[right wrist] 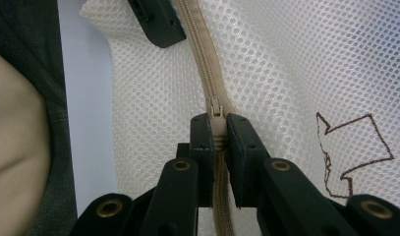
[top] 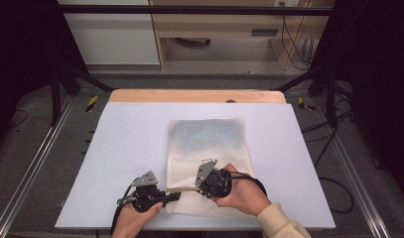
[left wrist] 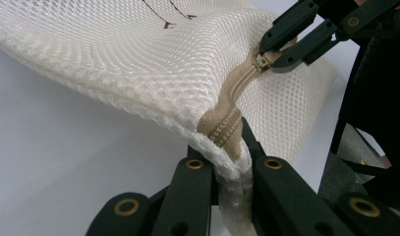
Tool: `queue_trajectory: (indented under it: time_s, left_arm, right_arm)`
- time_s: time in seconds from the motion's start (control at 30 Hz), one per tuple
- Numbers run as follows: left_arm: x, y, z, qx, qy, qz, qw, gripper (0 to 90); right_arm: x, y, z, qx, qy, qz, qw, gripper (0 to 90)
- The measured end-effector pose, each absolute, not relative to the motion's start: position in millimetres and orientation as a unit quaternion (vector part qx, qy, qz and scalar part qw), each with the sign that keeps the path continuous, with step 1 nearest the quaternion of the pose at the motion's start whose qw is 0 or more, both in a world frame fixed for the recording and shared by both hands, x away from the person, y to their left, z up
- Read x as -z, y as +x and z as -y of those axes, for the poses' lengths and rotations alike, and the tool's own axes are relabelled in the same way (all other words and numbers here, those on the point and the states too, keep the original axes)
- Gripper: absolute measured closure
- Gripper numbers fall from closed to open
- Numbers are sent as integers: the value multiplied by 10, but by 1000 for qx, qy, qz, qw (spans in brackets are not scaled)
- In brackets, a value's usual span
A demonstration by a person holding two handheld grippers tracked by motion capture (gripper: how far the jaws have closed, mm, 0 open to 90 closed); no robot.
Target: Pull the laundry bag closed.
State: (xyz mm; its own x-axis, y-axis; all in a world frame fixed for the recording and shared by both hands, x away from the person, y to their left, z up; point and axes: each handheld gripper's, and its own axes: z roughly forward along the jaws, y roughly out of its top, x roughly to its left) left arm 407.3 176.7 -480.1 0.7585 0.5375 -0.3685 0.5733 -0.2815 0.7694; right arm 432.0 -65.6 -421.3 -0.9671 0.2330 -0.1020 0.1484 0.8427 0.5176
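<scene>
- High view: a white mesh bag lies flat on the pale table sheet, its near edge lifted between the two grippers. The left gripper is at the bag's near left corner, the right gripper just beside it, over the bag's near edge. A wooden strip runs along the table beyond the bag; further off are grey floor, a cabinet and loose cables.
- Left gripper view: its jaws are clamped on the bag's corner seam, at the end of the beige zipper. Further along the zipper, the right gripper's jaws pinch the zipper pull.
- Right gripper view: jaws closed tight on the zipper pull; a brown arrow mark is drawn on the mesh beside the zipper.
- Step, as I judge it: working the zipper, one gripper anchoring, the other on the slider.
- Next move calls for sliding the pull straight along the zipper while the corner is held taut; slack mesh could jam the slider.
</scene>
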Motion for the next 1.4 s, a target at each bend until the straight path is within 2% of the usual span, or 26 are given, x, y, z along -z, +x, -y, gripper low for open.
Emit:
queue_trajectory:
  time_s: [1.4]
  left_arm:
    - [4791, 4076, -1772, 14, 802, -345, 488, 873]
  right_arm:
    - [4192, 4289, 866, -265, 112, -954, 82, 823]
